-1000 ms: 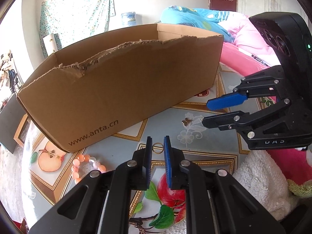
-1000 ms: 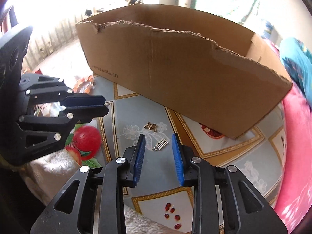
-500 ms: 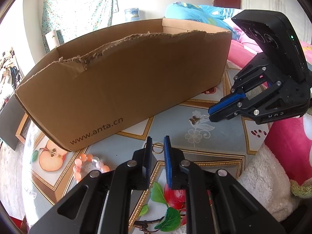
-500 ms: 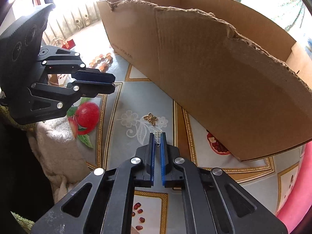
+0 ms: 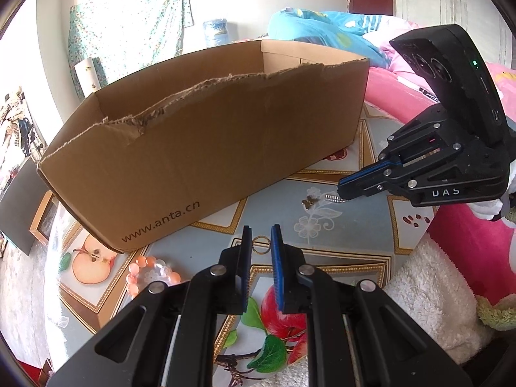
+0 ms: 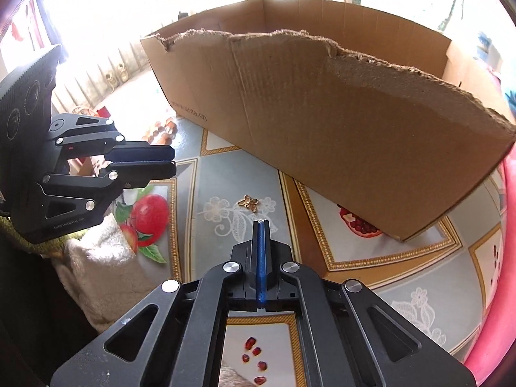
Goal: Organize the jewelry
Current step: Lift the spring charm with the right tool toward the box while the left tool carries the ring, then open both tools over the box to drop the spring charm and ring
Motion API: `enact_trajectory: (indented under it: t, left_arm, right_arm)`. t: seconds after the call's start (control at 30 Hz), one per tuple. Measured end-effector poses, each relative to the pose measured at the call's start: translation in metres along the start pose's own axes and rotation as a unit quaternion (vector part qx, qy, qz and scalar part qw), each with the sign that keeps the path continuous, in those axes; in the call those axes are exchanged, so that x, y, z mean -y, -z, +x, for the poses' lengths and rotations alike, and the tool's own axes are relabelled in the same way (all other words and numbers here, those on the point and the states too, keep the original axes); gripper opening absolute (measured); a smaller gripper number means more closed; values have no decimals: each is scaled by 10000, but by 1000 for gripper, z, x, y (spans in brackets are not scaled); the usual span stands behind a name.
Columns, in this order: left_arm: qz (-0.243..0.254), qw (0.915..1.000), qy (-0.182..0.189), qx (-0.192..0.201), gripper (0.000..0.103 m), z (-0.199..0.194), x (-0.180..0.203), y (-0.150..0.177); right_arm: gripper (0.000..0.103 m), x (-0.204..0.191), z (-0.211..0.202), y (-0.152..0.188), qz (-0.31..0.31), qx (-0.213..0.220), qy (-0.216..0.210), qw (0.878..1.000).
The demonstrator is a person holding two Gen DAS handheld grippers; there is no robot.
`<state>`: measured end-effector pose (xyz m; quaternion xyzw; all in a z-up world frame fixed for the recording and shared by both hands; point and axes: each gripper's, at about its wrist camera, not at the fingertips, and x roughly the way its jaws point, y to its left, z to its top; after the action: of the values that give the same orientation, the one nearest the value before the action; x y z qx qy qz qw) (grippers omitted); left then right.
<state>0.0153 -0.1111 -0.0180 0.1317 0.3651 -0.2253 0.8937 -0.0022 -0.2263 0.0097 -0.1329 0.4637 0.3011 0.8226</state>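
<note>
Right gripper [image 5: 341,191] at 3 o'clock in the left wrist view, jaws together, clamped on a small silver charm [image 5: 332,198] just above the tabletop [image 5: 283,213]. Left gripper [image 5: 260,235] at 6 o'clock, jaws slightly apart around a gold ring [image 5: 260,245]; contact unclear. Gold flower charm [image 6: 247,202] lying before the cardboard box [image 5: 200,148]. Pink bead bracelet [image 5: 151,271] at 8 o'clock.

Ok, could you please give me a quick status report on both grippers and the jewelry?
Right gripper shut on silver charm. Left gripper pinching gold ring. Flower charm, bead bracelet on tablecloth. Cardboard box ahead, unobstructed.
</note>
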Motion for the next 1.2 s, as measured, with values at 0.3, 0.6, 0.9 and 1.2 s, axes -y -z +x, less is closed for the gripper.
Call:
enact_trajectory:
  t: [0.3,0.6,0.9,1.2]
  left_arm:
    - [49,9999,5,147,11,-13,4,3]
    - [-43,9998,-14,188,11,-15,-3,4]
    - [-127,9996,54,242,11,-20,-16,0]
    - [-159,9983,337,442,11,-46,-32,-15]
  right_arm:
    - [4,-6,-12,4,228,245,281,9990]
    - [8,-12,16,-7,142,-54,515,9986]
    - [2,-34,32,-12,276,-91,912,9954]
    - [2,-35,2,-11,941,192,883,9915]
